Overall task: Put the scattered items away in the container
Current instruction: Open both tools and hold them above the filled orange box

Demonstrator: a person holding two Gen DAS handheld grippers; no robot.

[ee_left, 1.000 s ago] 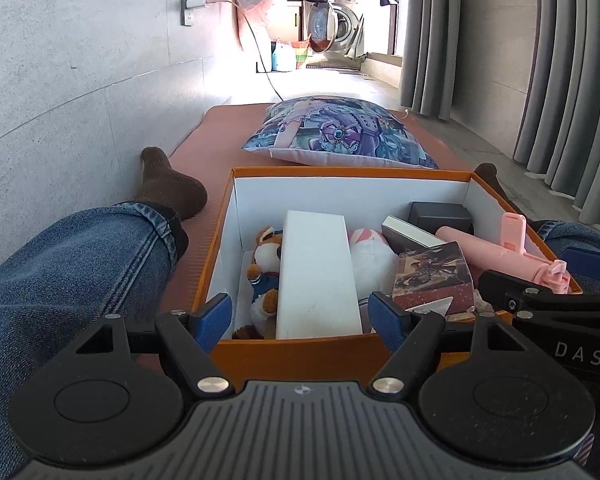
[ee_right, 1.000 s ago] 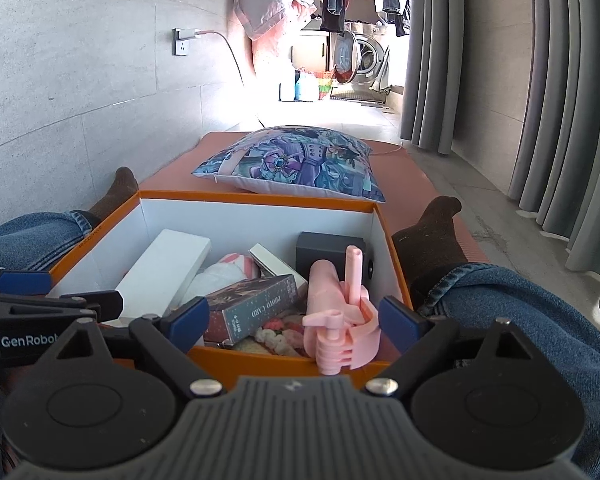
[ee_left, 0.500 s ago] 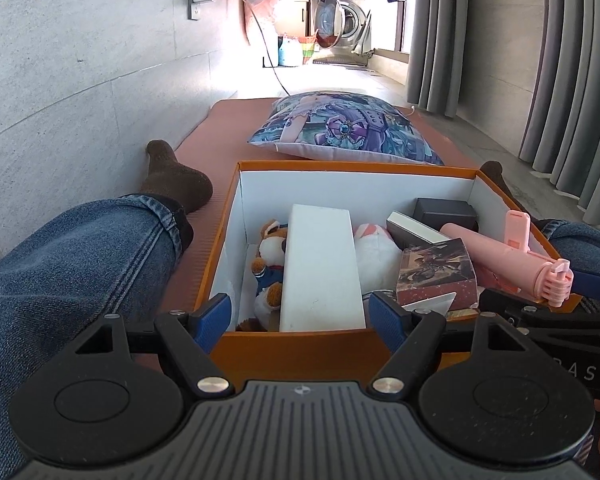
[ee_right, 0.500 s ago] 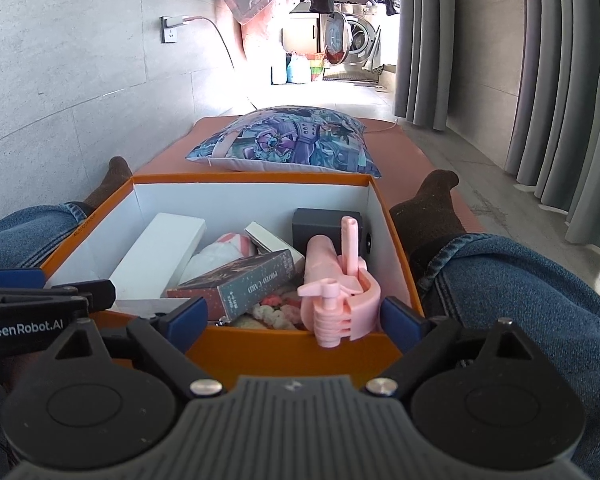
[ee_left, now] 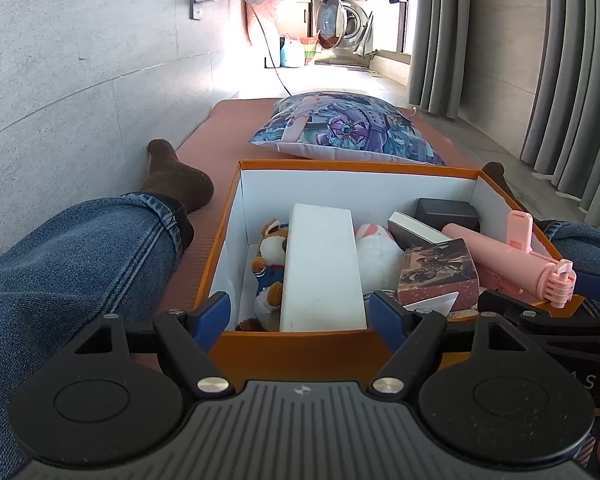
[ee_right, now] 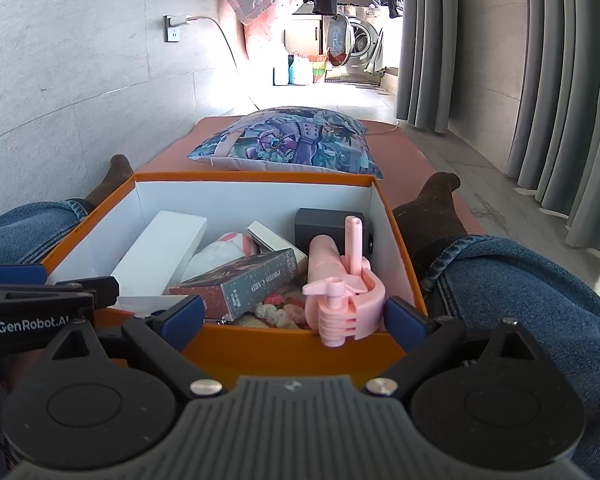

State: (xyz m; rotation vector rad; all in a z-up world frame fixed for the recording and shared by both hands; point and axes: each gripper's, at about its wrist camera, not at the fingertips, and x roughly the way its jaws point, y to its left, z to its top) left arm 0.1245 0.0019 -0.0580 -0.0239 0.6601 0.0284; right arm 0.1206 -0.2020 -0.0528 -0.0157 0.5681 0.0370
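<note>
We judge the tidying to be close to finished, since the orange cardboard box with white inner walls [ee_left: 380, 178] [ee_right: 256, 178] already holds everything we can see, and no loose item shows on the reddish-brown mat [ee_left: 236, 120] around it. What remains, as we read it, is to settle the pink plastic toy gun [ee_right: 332, 280] [ee_left: 516, 264], which lies along the right side of the box with its near end propped on the front rim and sticking out over it. To do that well we would nudge or lift that end inward so it drops below the rim, taking care not to tip the dark printed card box [ee_right: 240, 284] [ee_left: 436, 272] leaning just beside it, nor to press on the long white rectangular box [ee_left: 320, 268] [ee_right: 160, 252] that rests over the brown and white plush toy [ee_left: 270, 264]. Both tools sit low at the near wall of the box, pointing forward across it. Our left gripper [ee_left: 298, 310] has its blue-padded fingers spread wide with nothing between them but the view of the box's near wall, and our right gripper [ee_right: 294, 314] is likewise spread, its fingers flanking the protruding end of the toy gun without touching it. The person's denim-clad legs lie on either side of the box, so we would keep any motion short and straight ahead.
</note>
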